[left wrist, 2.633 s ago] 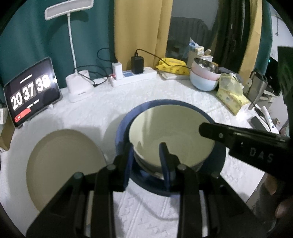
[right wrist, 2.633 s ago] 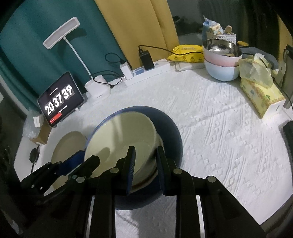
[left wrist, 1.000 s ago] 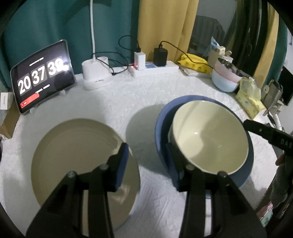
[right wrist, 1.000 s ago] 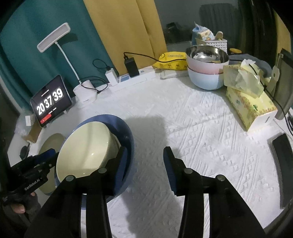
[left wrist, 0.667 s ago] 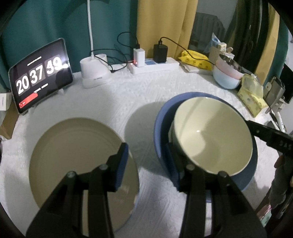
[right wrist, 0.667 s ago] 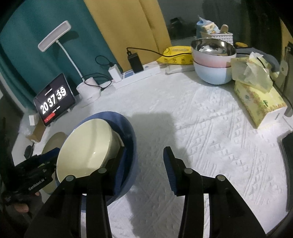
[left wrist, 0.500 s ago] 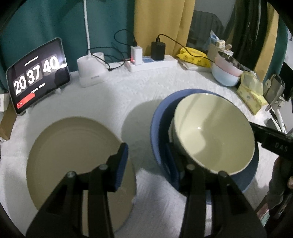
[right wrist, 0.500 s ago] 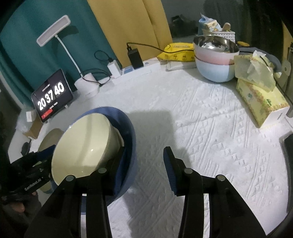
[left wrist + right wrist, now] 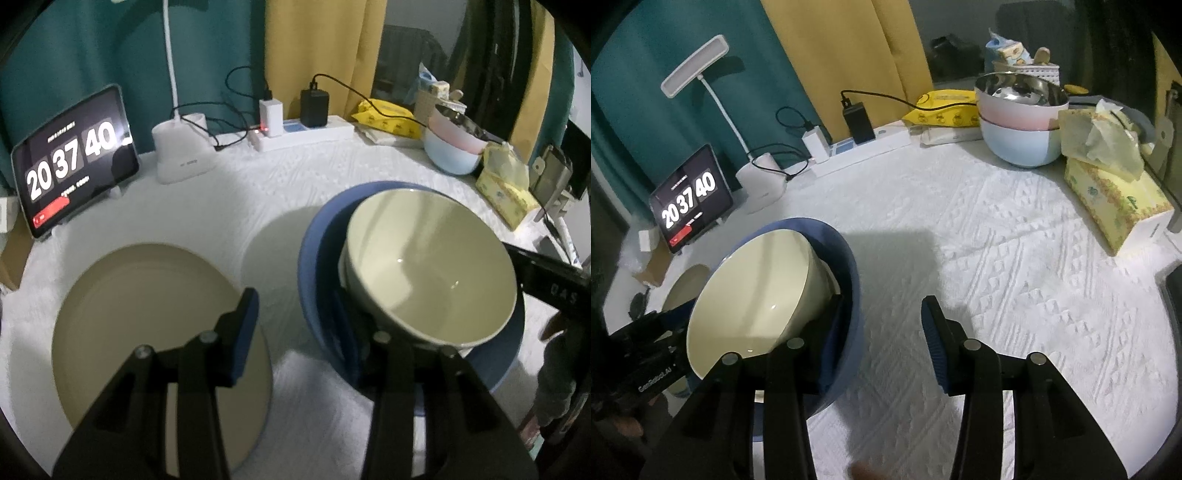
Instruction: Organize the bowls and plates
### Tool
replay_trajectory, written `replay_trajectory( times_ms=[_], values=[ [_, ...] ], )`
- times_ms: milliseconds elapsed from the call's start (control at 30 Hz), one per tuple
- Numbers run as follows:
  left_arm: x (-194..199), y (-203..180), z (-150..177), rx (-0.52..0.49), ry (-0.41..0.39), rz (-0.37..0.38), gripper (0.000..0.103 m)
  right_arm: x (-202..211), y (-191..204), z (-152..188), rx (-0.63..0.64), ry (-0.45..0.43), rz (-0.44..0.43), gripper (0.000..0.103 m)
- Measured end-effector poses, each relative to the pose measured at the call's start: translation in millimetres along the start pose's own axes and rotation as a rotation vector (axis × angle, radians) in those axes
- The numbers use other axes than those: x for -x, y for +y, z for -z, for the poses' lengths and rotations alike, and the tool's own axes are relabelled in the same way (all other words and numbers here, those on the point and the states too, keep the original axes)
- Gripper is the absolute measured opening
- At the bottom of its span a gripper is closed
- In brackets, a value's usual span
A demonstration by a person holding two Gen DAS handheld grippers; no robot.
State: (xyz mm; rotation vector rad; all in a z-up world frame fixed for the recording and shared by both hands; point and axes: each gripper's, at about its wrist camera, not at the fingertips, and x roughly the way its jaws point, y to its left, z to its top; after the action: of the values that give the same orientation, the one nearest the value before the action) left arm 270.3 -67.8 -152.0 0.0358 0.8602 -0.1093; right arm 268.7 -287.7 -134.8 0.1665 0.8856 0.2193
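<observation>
White cloth [image 9: 229, 206] — left tool [image 9: 295, 299] closing, right tool [image 9: 882, 304] agape, both straddling blue plate [image 9: 306, 266] ungripped, inner tips obscured.

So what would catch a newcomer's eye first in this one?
The cream bowl sitting in a blue plate, right of centre in the left wrist view. A tan plate lies bare on the white cloth beside it, and a lit clock tablet glows at back left.

Right gripper [image 9: 886, 332] jaws stand apart, empty, over white textured tablecloth [image 9: 1015, 277]. Its left finger sits against the blue plate [image 9: 849, 280], which carries a tilted cream bowl [image 9: 753, 295]. Clock tablet [image 9: 690, 199] reads 20 37 40.
</observation>
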Motion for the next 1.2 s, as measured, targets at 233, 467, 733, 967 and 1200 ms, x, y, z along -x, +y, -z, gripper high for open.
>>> replay_trajectory(
  times_ms=[233, 467, 733, 967, 1200],
  values=[
    [0.1, -8.8, 2.7, -0.061, -0.042, -0.022, 0.03, 0.0, -1.7, 4.2, -0.026, -0.033, -0.008, 0.044],
    [0.3, -12.9, 3.7, -0.067, -0.065, -0.008, 0.018, 2.2, 10.4, 4.5, -0.009, -0.046, -0.061, 0.012],
    [3.4, -10.7, 5.1, -0.039, -0.085, 0.018, 0.017, 3.2, 13.1, 5.7, -0.026, -0.06, -0.039, 0.011],
    [6.9, -10.1, 6.7, -0.029, -0.087, 0.035, 0.016, 4.9, 15.8, 5.6, -0.03, -0.052, -0.026, 0.011],
    [12.8, -10.2, 5.3, -0.025, -0.101, 0.043, 0.016, 11.5, 17.0, 5.4, -0.037, -0.06, -0.021, 0.011]
  ],
)
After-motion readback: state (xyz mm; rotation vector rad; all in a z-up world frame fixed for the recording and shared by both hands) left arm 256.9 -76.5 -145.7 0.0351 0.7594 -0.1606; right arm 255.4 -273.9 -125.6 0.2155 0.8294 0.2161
